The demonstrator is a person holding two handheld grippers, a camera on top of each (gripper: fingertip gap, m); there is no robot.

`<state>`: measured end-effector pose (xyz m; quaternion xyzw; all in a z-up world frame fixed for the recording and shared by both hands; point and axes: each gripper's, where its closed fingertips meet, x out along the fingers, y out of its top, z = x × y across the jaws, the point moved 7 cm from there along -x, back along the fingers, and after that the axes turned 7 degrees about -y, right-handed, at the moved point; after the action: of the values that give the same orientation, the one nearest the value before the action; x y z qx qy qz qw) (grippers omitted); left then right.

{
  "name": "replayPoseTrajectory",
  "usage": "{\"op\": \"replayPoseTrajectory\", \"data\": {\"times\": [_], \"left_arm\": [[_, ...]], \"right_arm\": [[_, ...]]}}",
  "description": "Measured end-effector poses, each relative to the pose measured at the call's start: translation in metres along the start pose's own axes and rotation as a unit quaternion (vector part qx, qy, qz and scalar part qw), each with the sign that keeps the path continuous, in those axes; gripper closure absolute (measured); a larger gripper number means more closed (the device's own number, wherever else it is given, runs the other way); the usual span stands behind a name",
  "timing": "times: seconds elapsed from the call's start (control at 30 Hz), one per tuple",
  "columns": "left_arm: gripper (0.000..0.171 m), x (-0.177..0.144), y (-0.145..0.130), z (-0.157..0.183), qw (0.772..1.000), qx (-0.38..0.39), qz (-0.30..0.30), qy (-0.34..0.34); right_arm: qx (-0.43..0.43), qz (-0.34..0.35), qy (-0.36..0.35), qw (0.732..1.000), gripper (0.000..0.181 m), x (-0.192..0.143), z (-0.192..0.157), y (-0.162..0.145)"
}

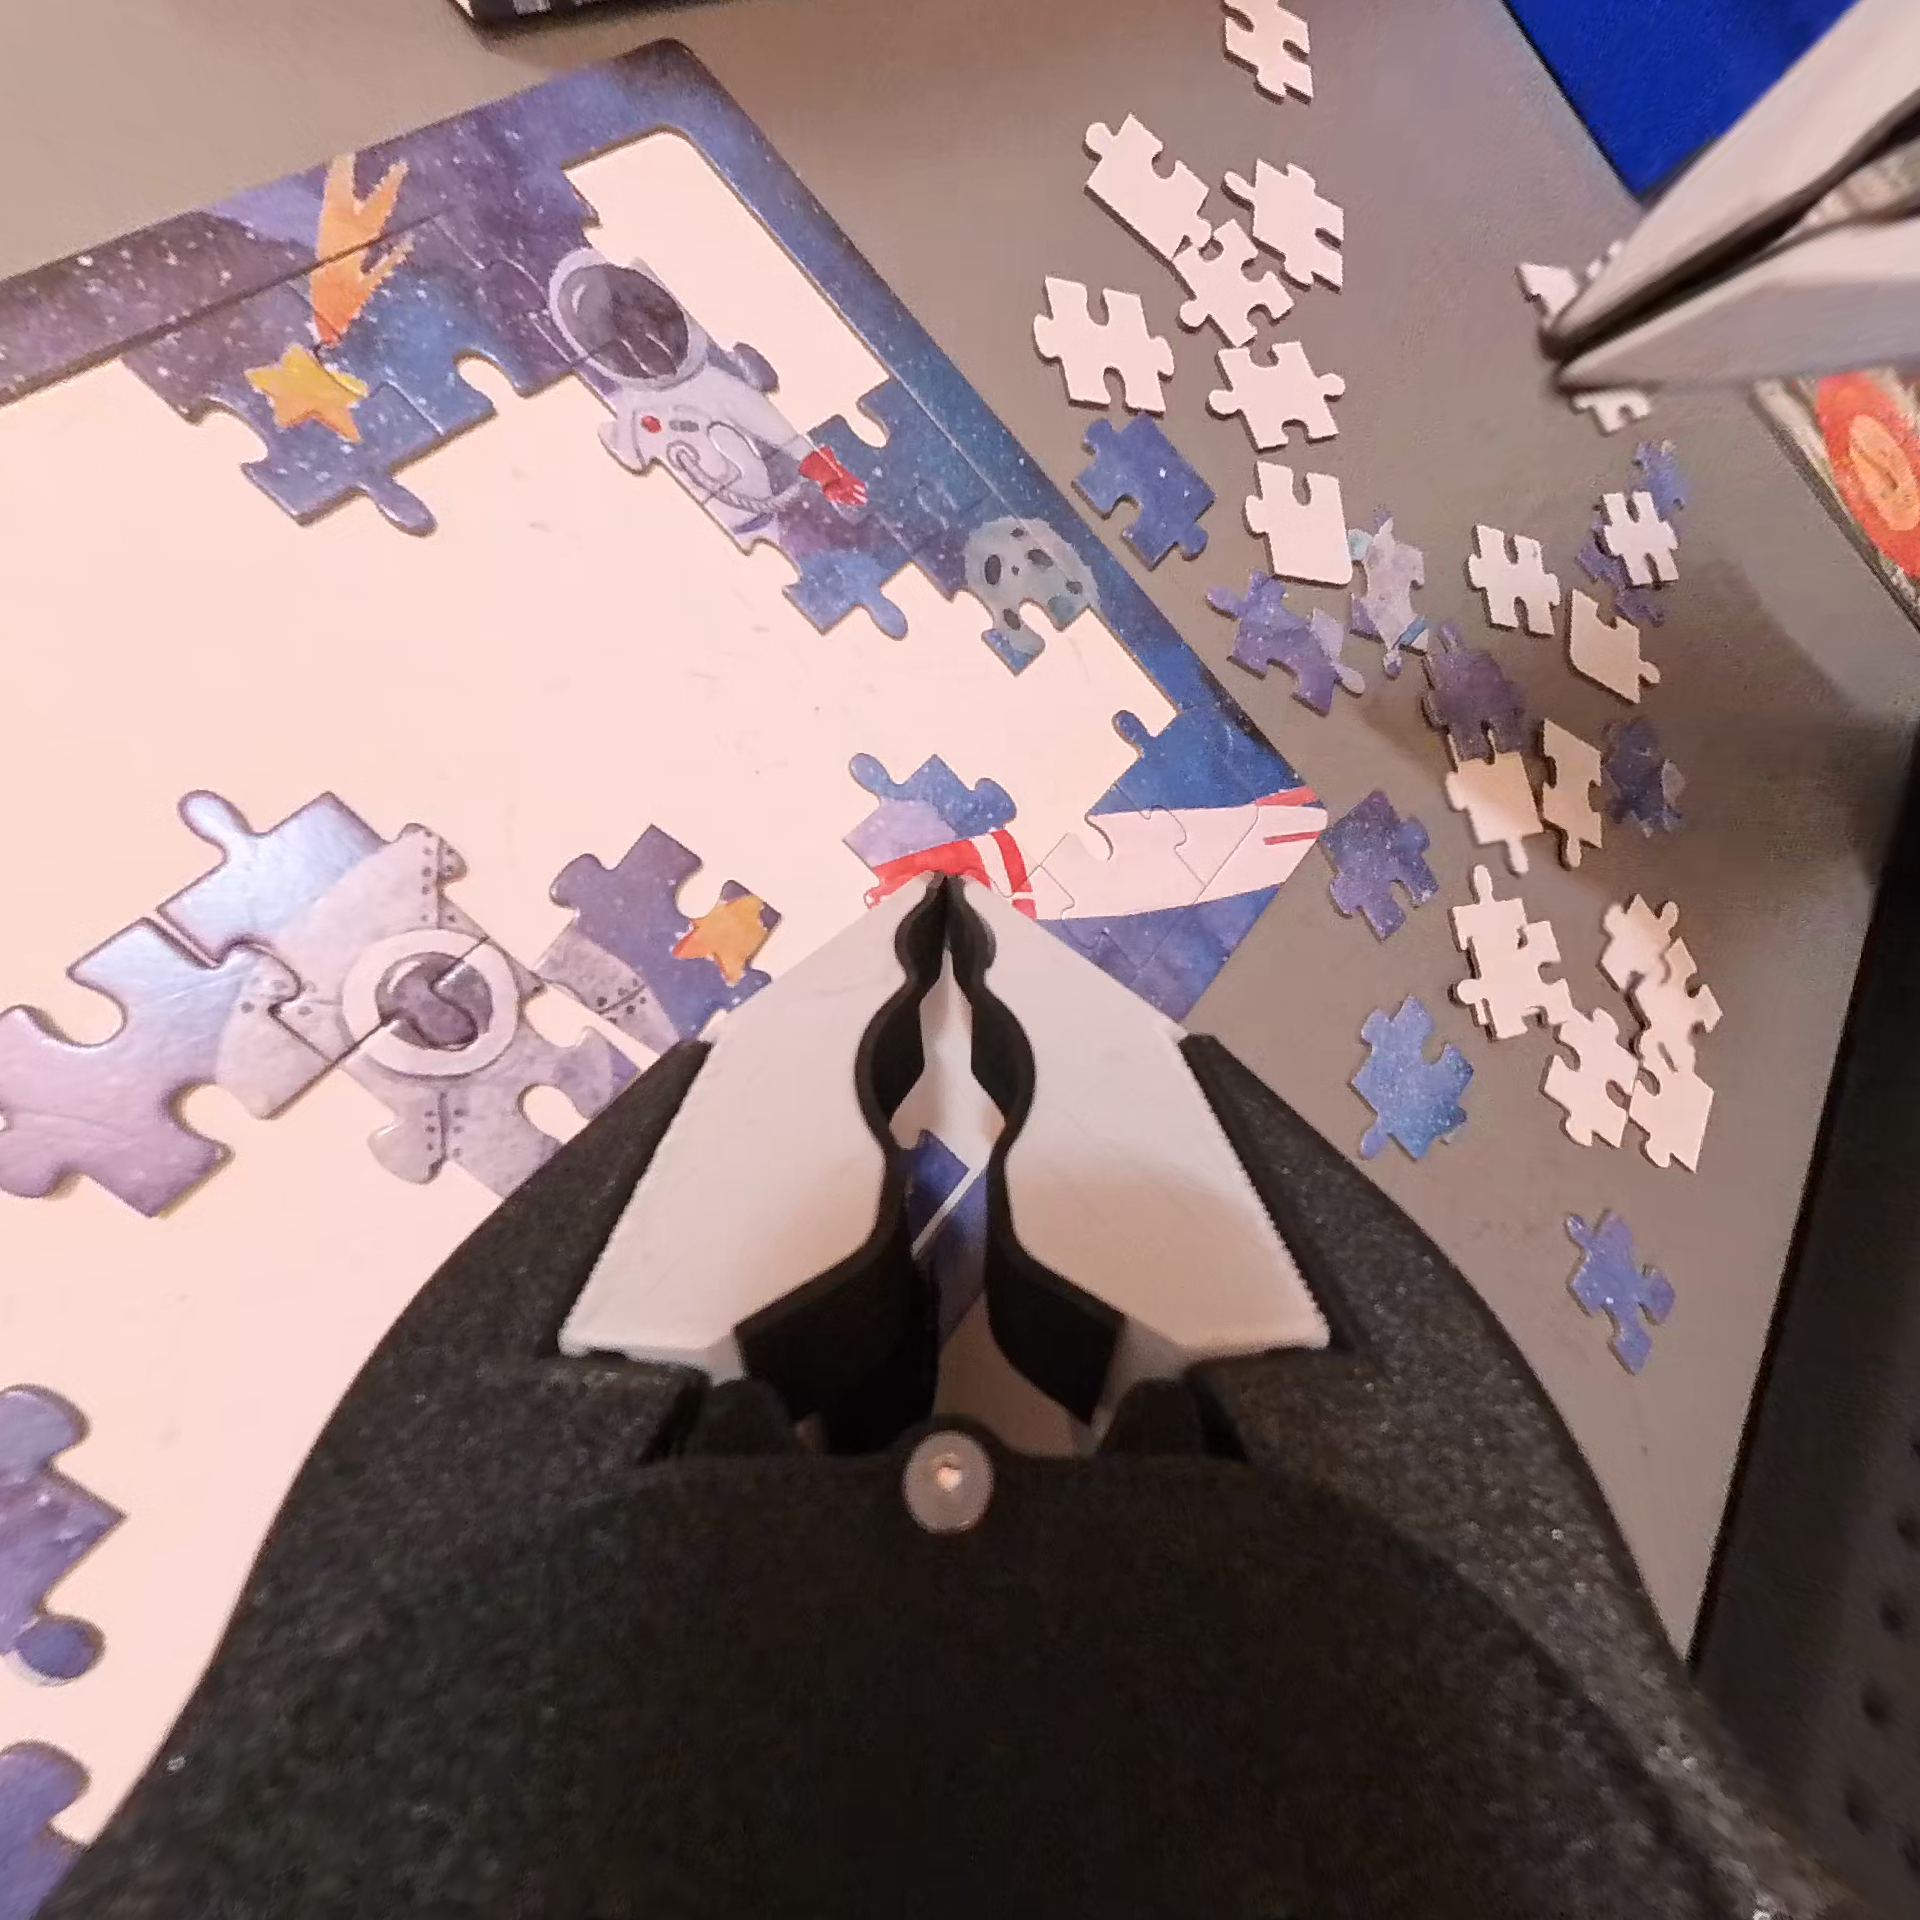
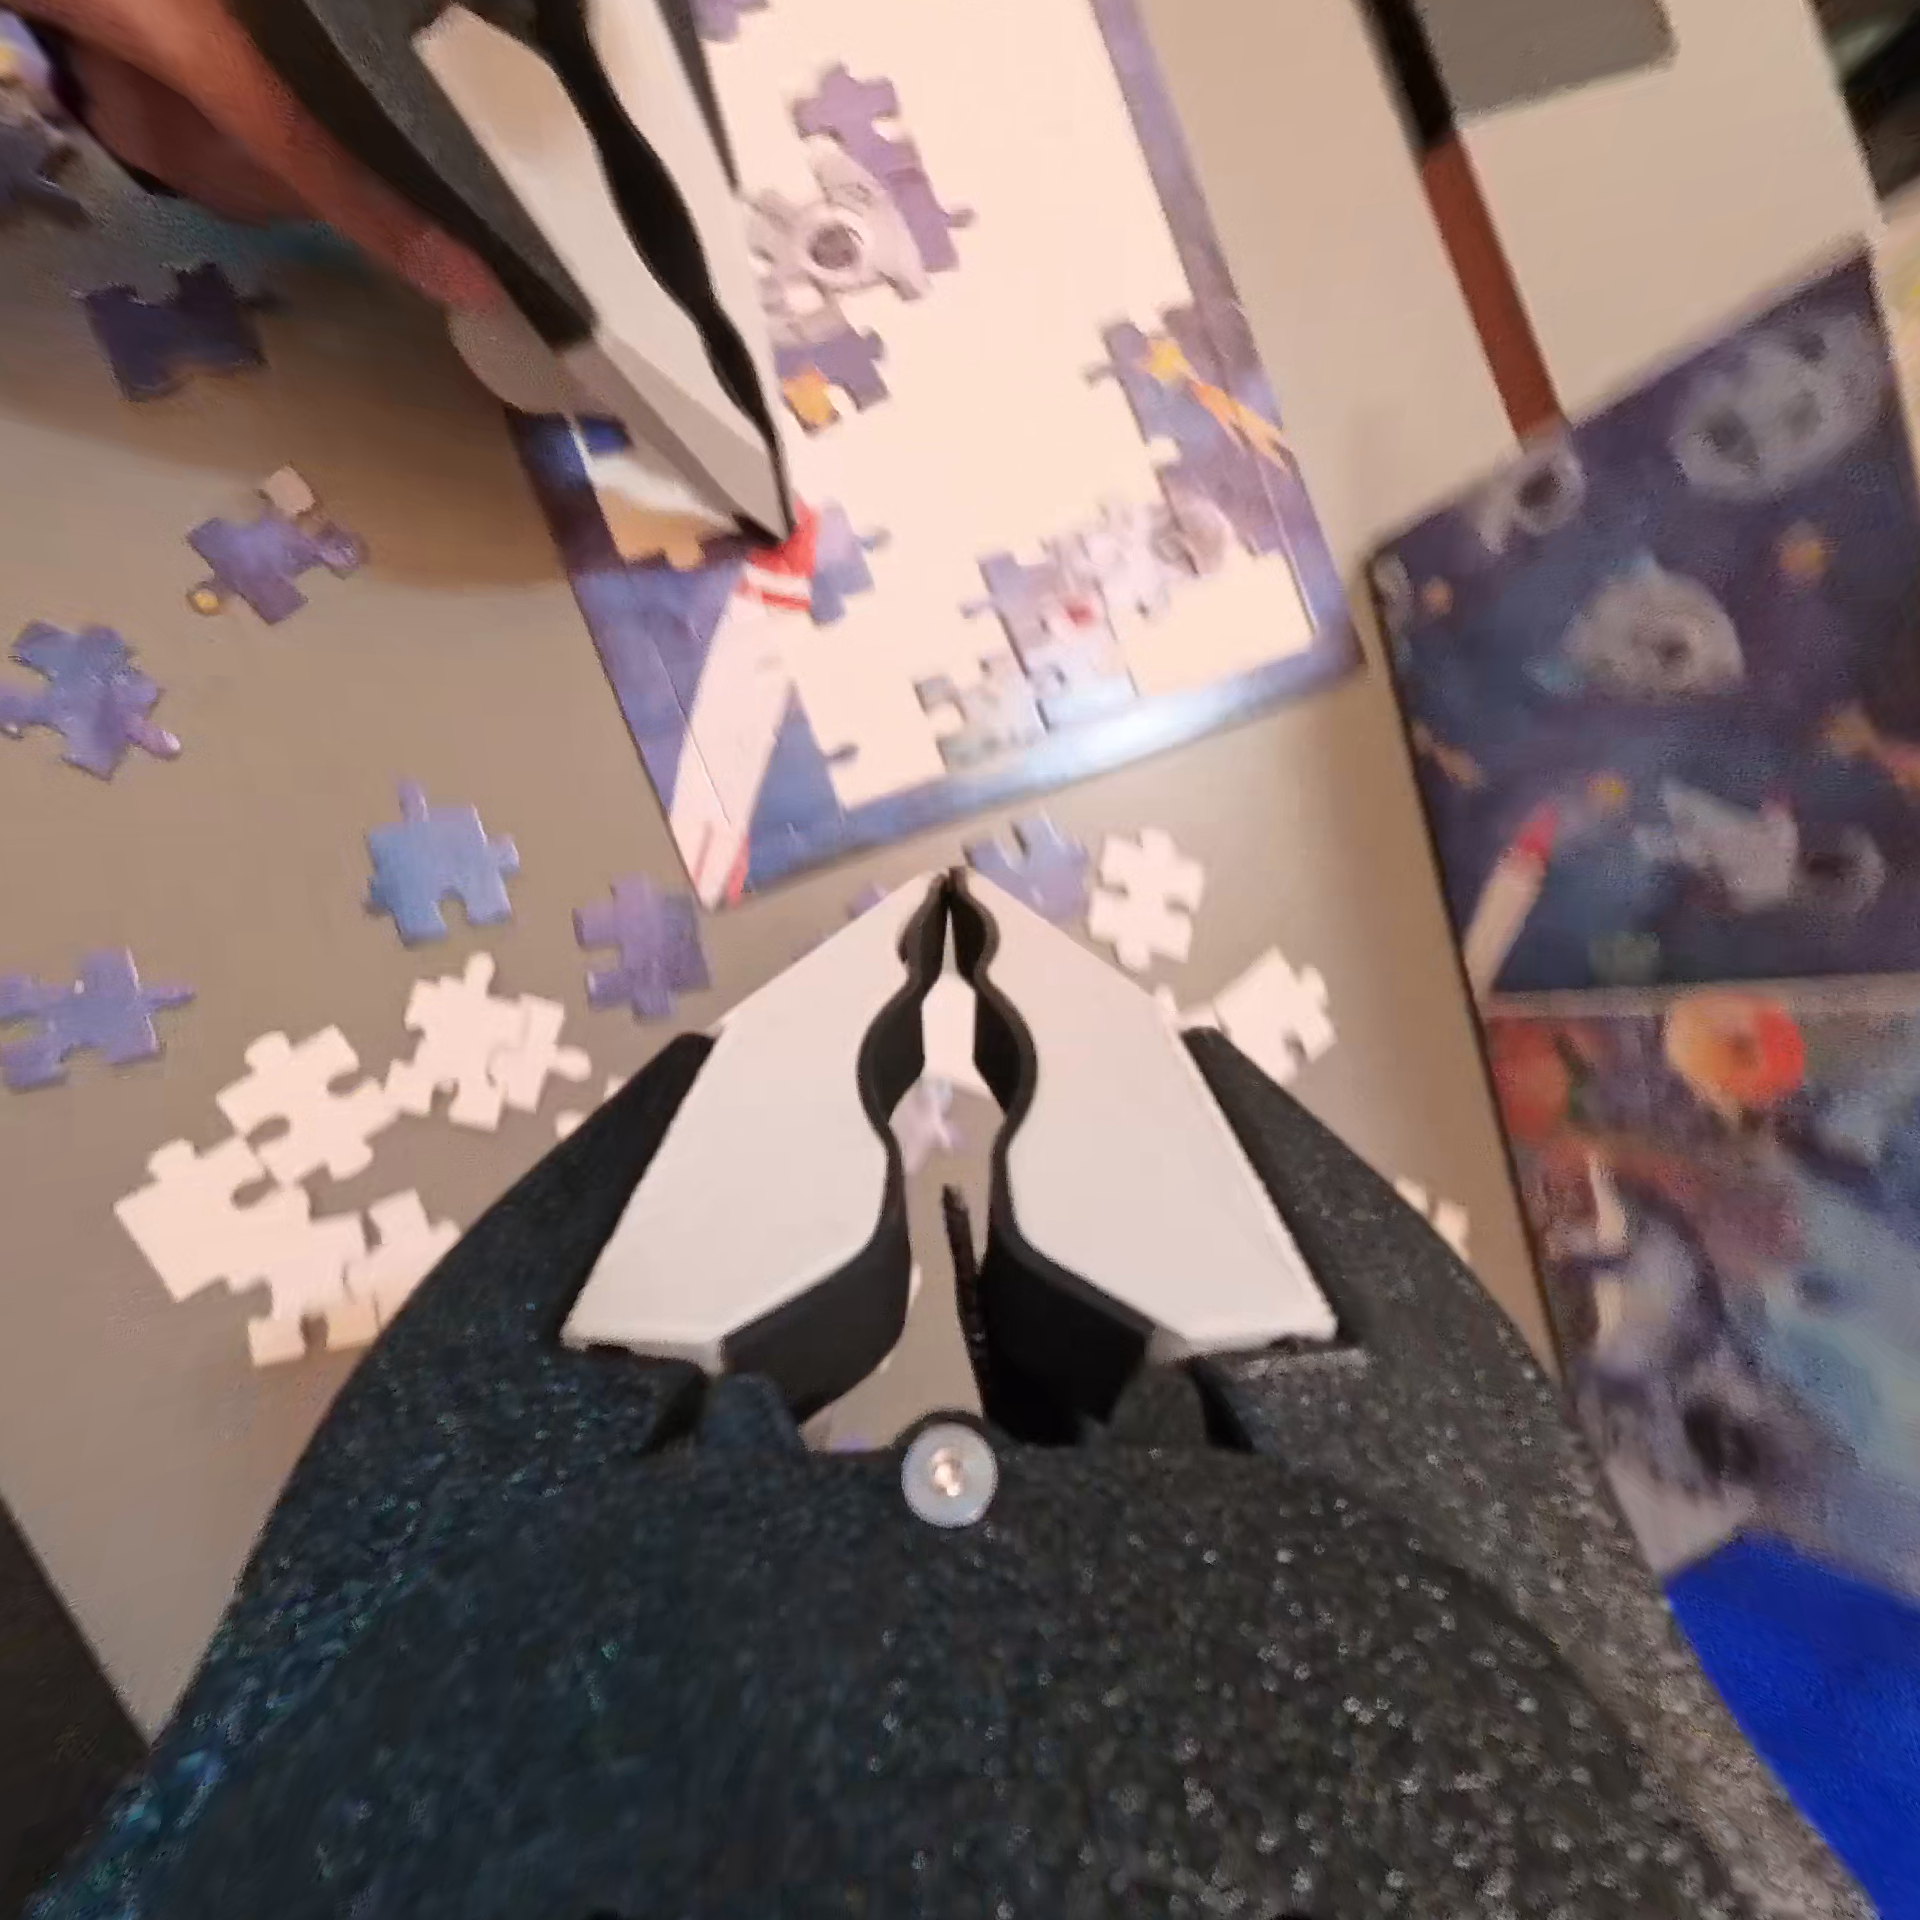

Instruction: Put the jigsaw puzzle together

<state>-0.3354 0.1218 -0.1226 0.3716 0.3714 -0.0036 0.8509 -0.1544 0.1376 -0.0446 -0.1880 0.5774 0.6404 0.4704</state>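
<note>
The puzzle tray [image 1: 436, 686] lies on the grey table, partly filled: an astronaut group [image 1: 665, 384] at its far side, a grey machine group [image 1: 343, 1008] at the near left, and rocket pieces in its right corner. My left gripper [image 1: 945, 883] is shut, its tips resting on a red-striped rocket piece [image 1: 977, 847]. It also shows in the right wrist view [image 2: 774, 525], on the same piece [image 2: 784, 582] in the tray [image 2: 1039, 395]. My right gripper [image 2: 948, 883] is shut and empty, just above loose pieces beside the tray's edge. It also shows in the left wrist view [image 1: 1553, 353].
Several loose pieces [image 1: 1299, 520], some blue side up and some white side up, lie scattered to the right of the tray; they also show in the right wrist view [image 2: 312, 1143]. A printed space picture [image 2: 1662, 675] lies beyond them. A hand [image 2: 312, 208] holds the left gripper. There is about 12 cm between the tips of the two grippers. The printed space picture [image 2: 1662, 675] is about 20 cm from both grippers' fingertips.
</note>
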Motion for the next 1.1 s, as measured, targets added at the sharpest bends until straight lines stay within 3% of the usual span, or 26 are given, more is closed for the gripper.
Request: {"op": "replayPoseTrajectory", "data": {"times": [0.13,0.2,0.27,0.33,0.37,0.43,0.5,0.53,0.6,0.7,0.83,1.0,1.1], "left_arm": [[0.171,0.000,0.000,0.001,1.000,0.002,0.002,0.008],[0.171,0.000,-0.001,0.001,1.000,0.005,0.005,0.012],[0.171,0.000,-0.001,0.001,1.000,-0.002,0.012,0.011],[0.171,0.000,-0.001,0.001,0.999,-0.016,0.026,0.010],[0.171,-0.001,0.001,0.000,0.999,-0.024,0.039,0.013],[0.166,-0.008,0.008,0.001,0.995,-0.035,0.089,0.014],[0.165,-0.017,0.018,0.004,0.988,-0.048,0.147,-0.005],[0.165,-0.022,0.023,0.005,0.983,-0.053,0.173,-0.014],[0.163,-0.029,0.029,0.005,0.976,-0.055,0.210,-0.016],[0.163,-0.030,0.029,0.006,0.974,-0.047,0.219,-0.006],[0.163,-0.025,0.030,0.011,0.974,-0.044,0.220,-0.016],[0.163,-0.022,0.030,0.013,0.977,-0.030,0.209,-0.011],[0.163,-0.022,0.030,0.012,0.977,-0.036,0.211,-0.014]], "right_arm": [[0.111,0.052,-0.072,0.990,0.178,-0.037,0.026,-0.054],[0.200,0.113,-0.100,0.968,0.170,-0.036,0.039,-0.079],[0.260,0.162,-0.072,0.949,0.161,-0.027,0.034,-0.096],[0.221,0.108,-0.044,0.968,0.158,-0.019,0.023,-0.100],[0.180,0.078,-0.079,0.977,0.156,-0.016,0.023,-0.100],[0.131,0.089,-0.117,0.980,0.155,-0.010,0.018,-0.093],[0.135,0.087,-0.059,0.985,0.150,0.003,0.003,-0.087],[0.141,0.077,-0.015,0.987,0.138,0.011,-0.005,-0.083],[0.144,0.051,0.011,0.988,0.135,0.027,-0.014,-0.080],[0.150,0.050,0.002,0.987,0.141,0.036,-0.010,-0.080],[0.198,0.056,0.009,0.979,0.134,0.036,0.001,-0.082],[0.169,0.047,-0.014,0.984,0.137,0.042,-0.002,-0.079],[0.142,0.038,-0.025,0.989,0.149,0.043,-0.005,-0.076]]}}
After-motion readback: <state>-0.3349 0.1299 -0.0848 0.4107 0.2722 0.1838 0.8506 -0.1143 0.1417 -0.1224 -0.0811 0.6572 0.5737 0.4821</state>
